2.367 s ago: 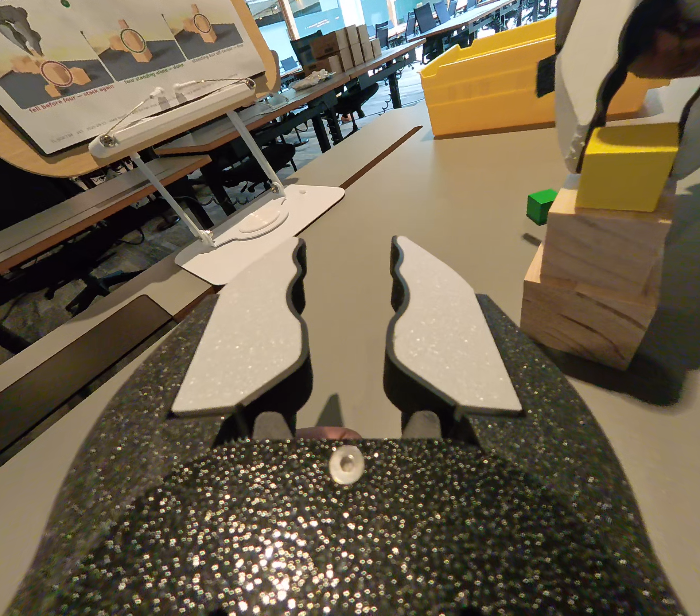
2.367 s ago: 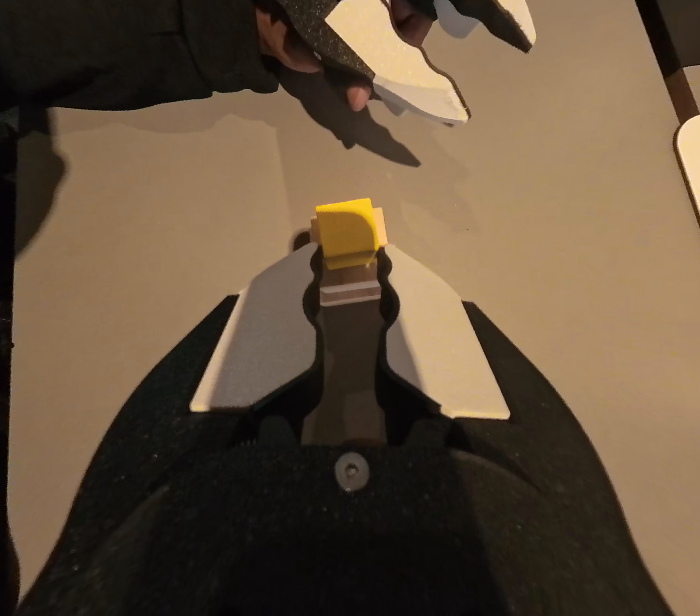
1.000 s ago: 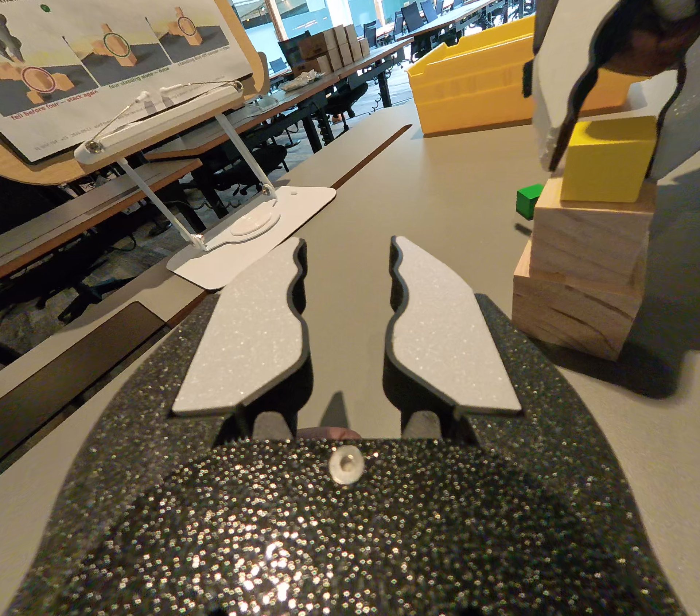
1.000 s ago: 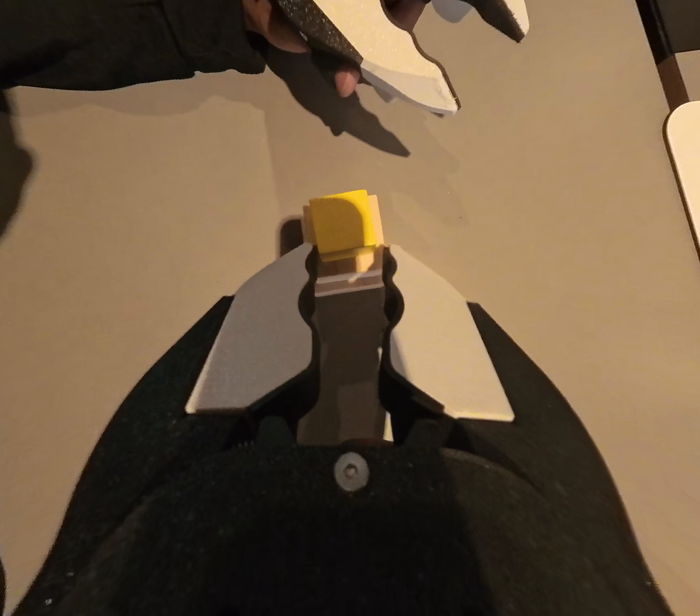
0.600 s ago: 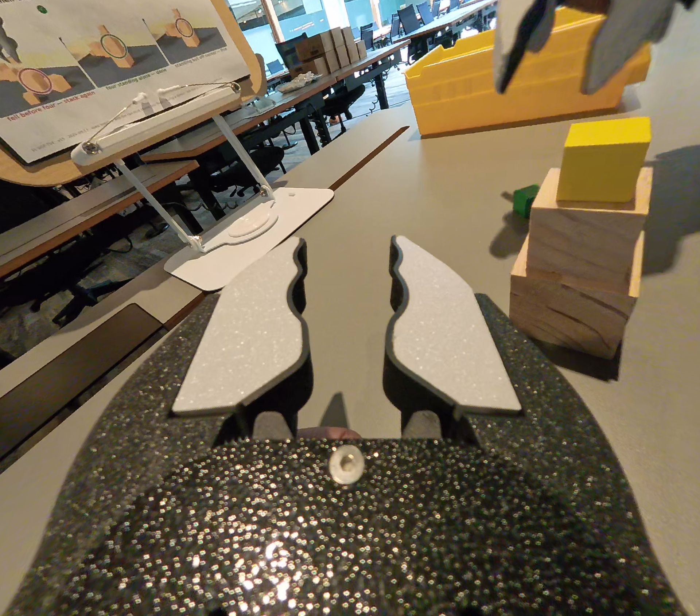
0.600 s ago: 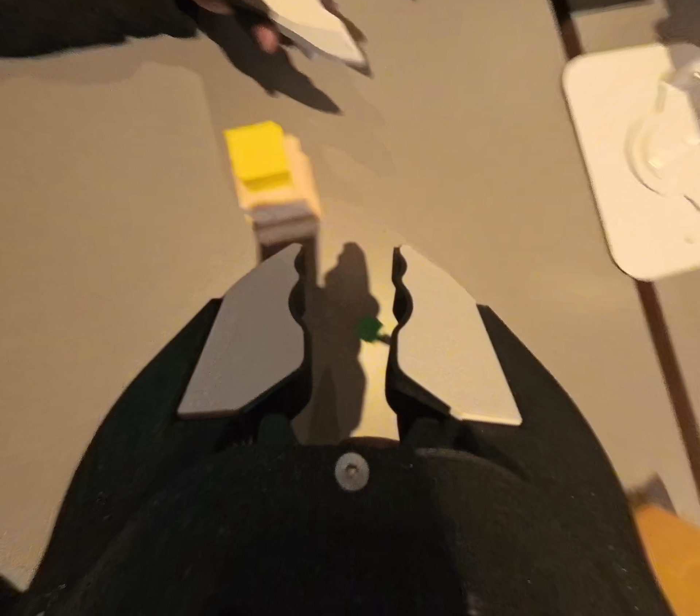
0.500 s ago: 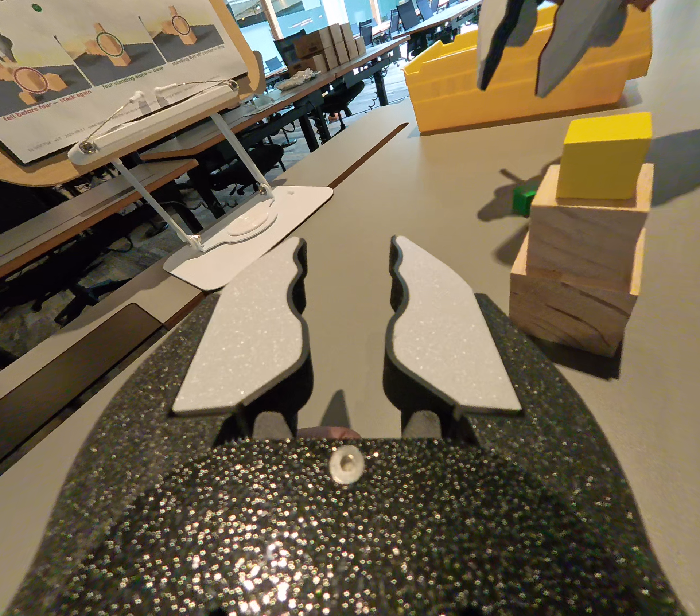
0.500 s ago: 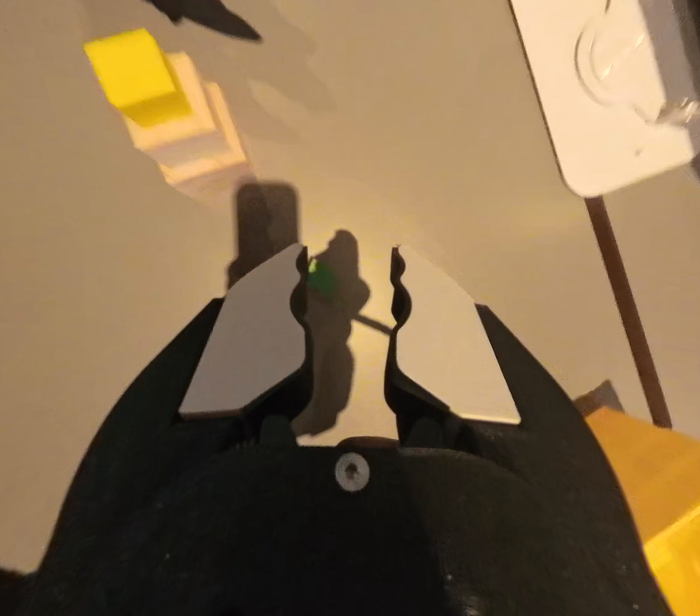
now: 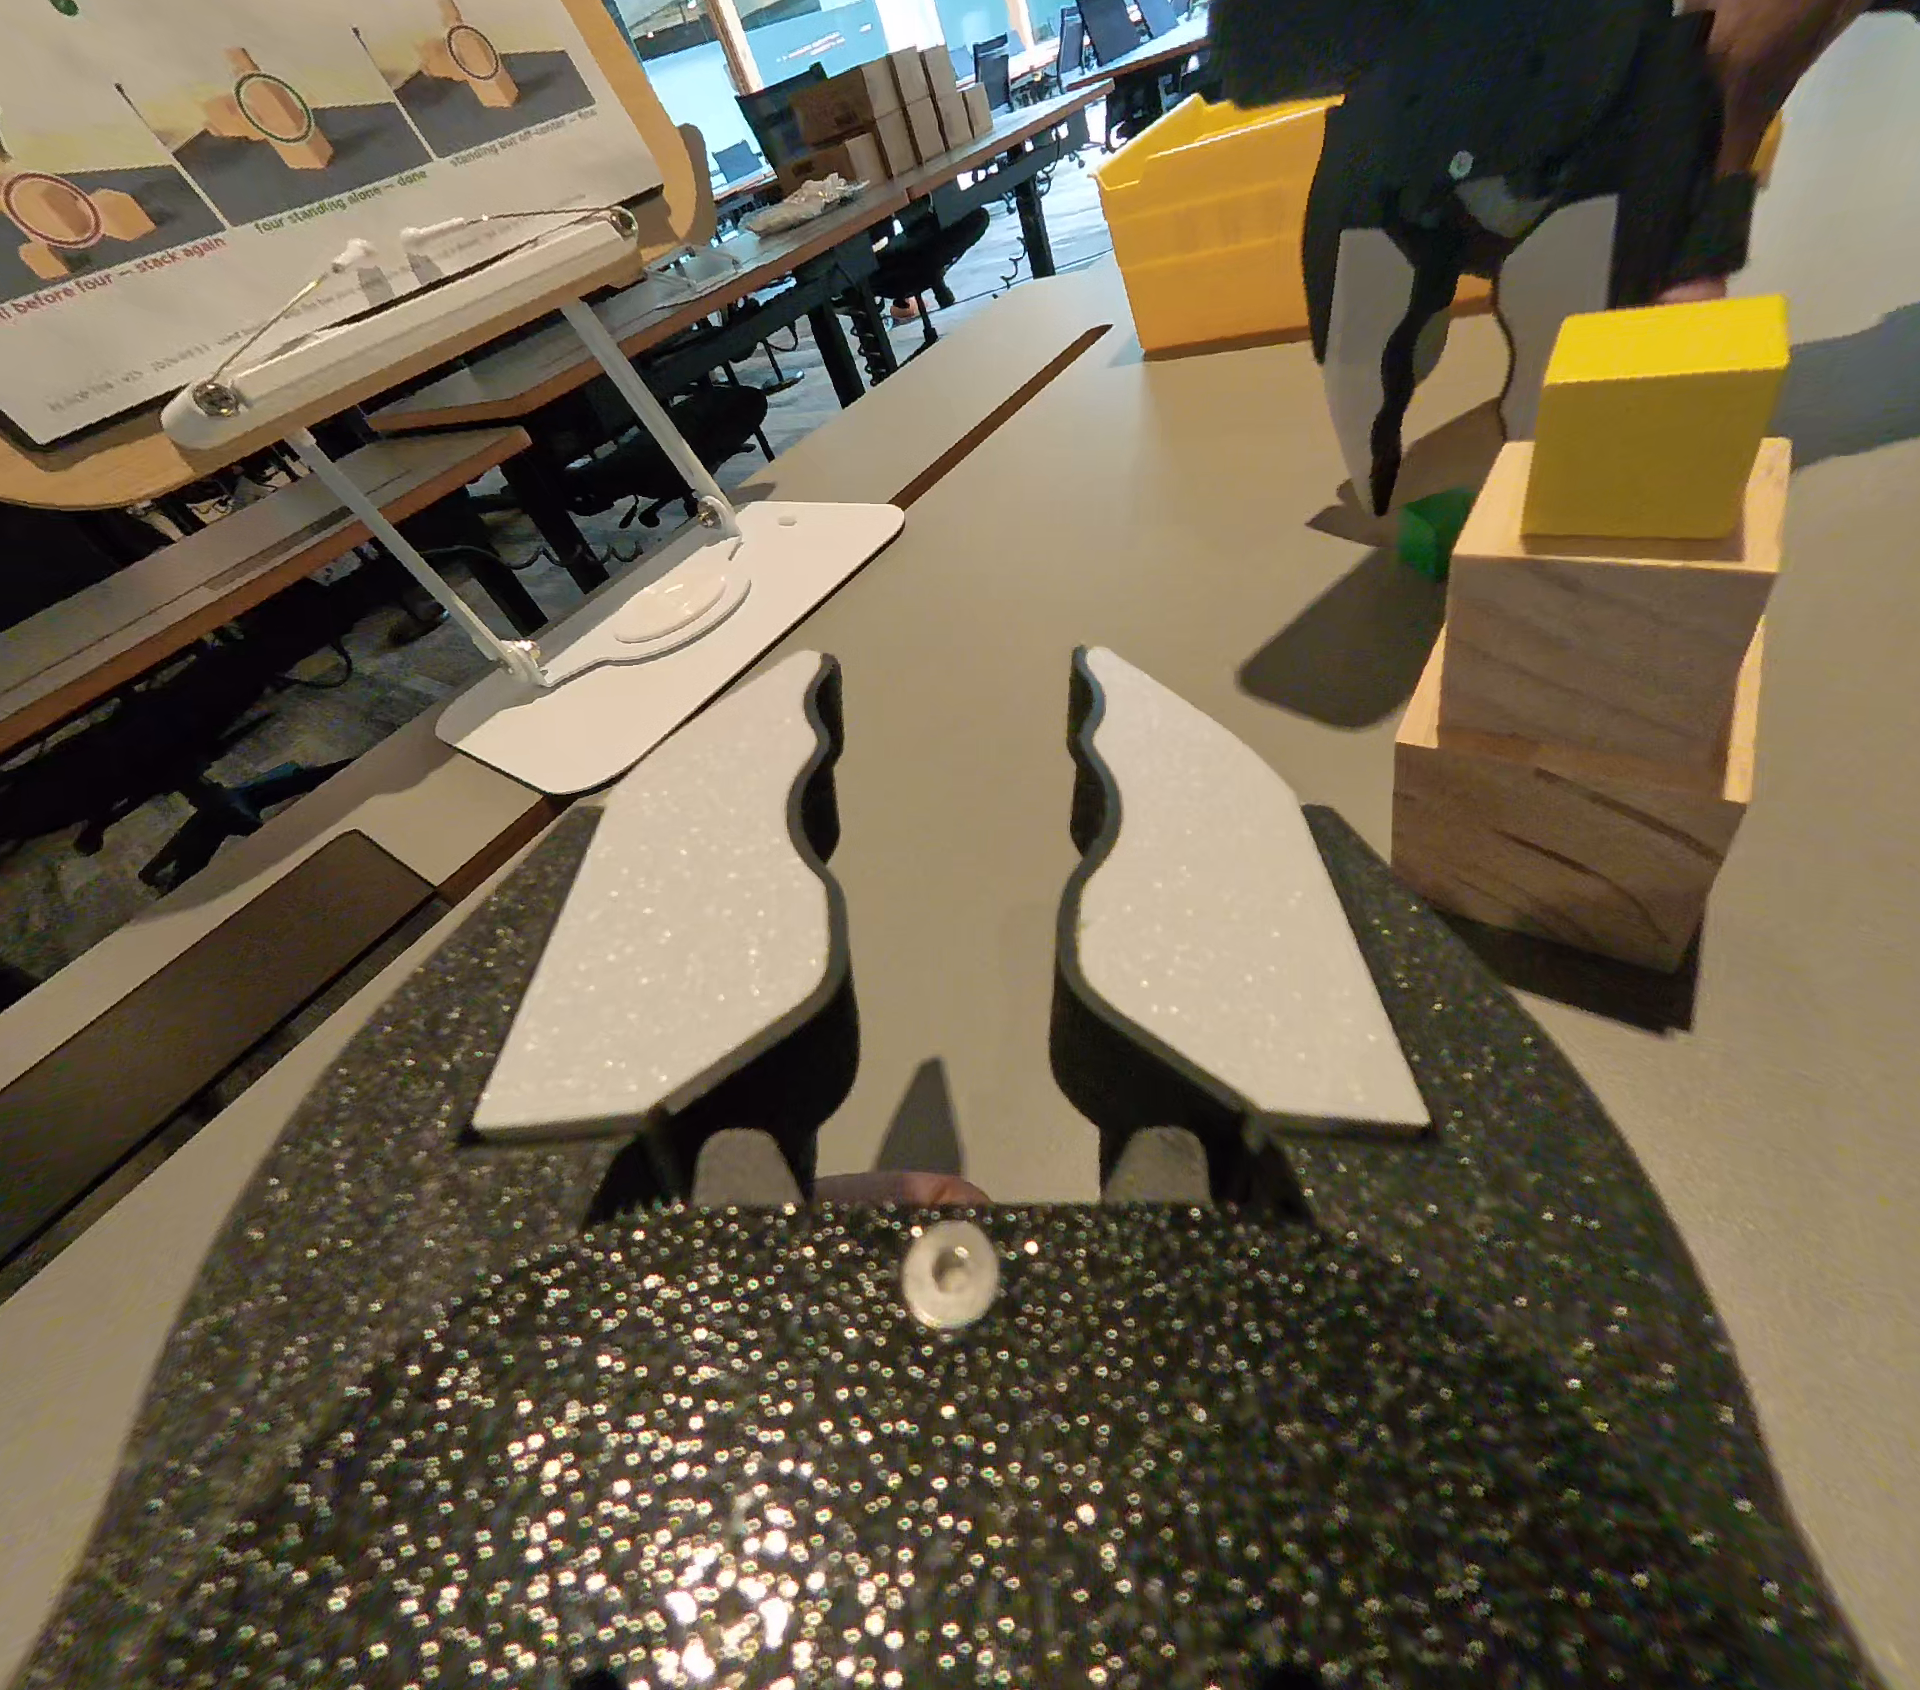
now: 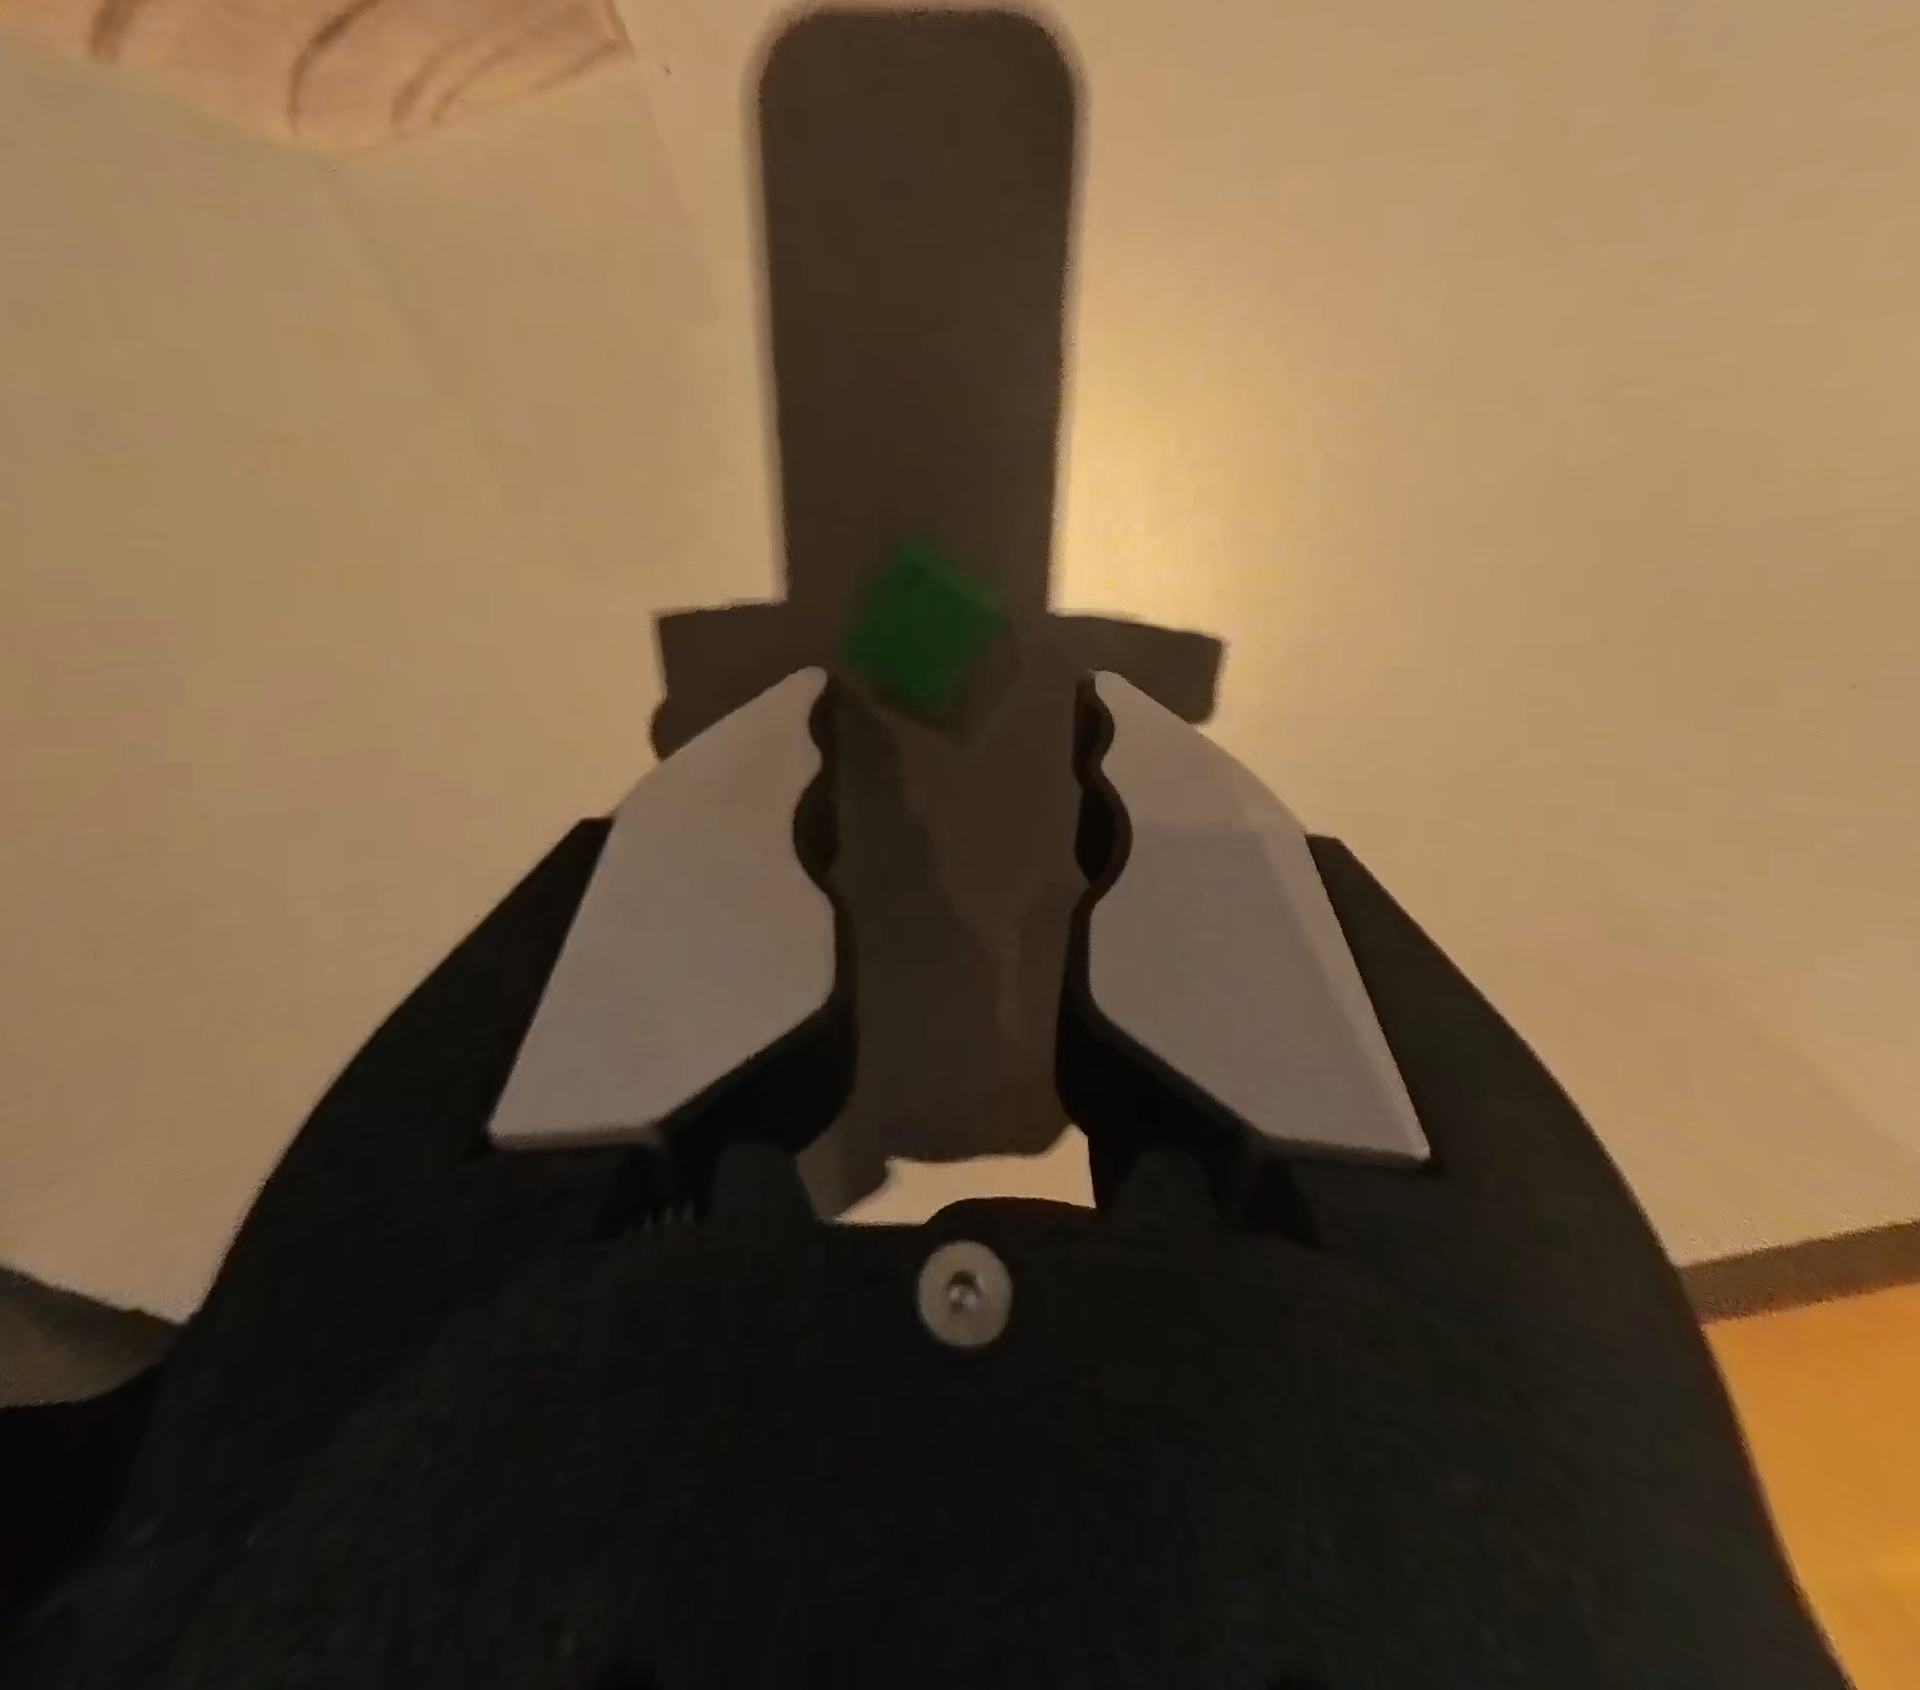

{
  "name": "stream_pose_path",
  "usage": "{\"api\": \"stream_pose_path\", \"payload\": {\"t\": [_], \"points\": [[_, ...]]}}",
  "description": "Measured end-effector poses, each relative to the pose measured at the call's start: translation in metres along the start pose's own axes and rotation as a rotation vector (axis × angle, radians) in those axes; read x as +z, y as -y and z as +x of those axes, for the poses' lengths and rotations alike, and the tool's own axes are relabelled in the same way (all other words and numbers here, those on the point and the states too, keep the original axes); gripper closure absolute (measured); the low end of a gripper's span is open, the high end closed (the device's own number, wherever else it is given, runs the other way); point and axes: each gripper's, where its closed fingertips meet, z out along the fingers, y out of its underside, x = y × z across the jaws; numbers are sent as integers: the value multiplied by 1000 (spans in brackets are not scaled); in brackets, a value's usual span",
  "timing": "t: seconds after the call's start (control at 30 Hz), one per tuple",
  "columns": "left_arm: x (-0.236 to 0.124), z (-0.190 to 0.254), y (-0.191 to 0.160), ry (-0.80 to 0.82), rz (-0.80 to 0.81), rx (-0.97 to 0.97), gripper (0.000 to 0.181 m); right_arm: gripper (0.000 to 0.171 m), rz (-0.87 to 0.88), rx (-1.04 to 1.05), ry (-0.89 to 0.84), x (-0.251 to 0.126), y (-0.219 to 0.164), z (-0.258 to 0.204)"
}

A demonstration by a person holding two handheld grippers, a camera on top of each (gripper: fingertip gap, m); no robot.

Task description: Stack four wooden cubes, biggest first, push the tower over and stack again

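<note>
Left wrist view: left gripper [image 9: 948, 684] parted, empty, lower centre; yellow painted cube [image 9: 1662, 416] tops two plain wooden cubes [image 9: 1590, 726], right.
Right wrist view: right gripper [image 10: 956, 690] parted, empty; small green cube [image 10: 920, 632] on tabletop [image 10: 1455, 290] at its fingertips, centre.

Tabletop [image 9: 1039, 497]: plain grey in the left wrist view, washed tan-orange in the right wrist view. Stack: bottom cube [image 9: 1548, 851] and second cube [image 9: 1600, 632] pale natural wood with darker curved grain; top cube [image 9: 1652, 414] solid yellow. Small cube [image 10: 920, 632] solid green, lying in dark shadow. Left gripper [image 9: 951, 674]: black body with glitter speckle, fingers [image 9: 686, 913] silver-white with fine sparkle and black edges. Right gripper [image 10: 956, 684]: matt black body, plain pale grey fingers [image 10: 696, 902]. Bin [image 9: 1205, 238] yellow. Stand base [image 9: 675, 622] white. Board [image 9: 291, 30]: white sheet with brown-and-grey pictures, light wood backing.
</note>
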Motion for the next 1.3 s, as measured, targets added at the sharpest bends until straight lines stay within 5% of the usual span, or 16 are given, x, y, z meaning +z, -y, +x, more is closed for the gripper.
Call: {"api": "stream_pose_path", "payload": {"t": [0.3,0.5,0.9,1.3], "points": [[0,1,0,-2,-4,4,140,127,96,-38,-134,3,19,30],[1,2,-1,-5,-10,6,140,124,200,-238,-100,4,19,29],[1,1,-2,-10,-15,-2,140,130,512,-241,181,5,30,25],[3,-2,-4,0,-34,-19,140,147,553,-291,130,4,40,23]]}}
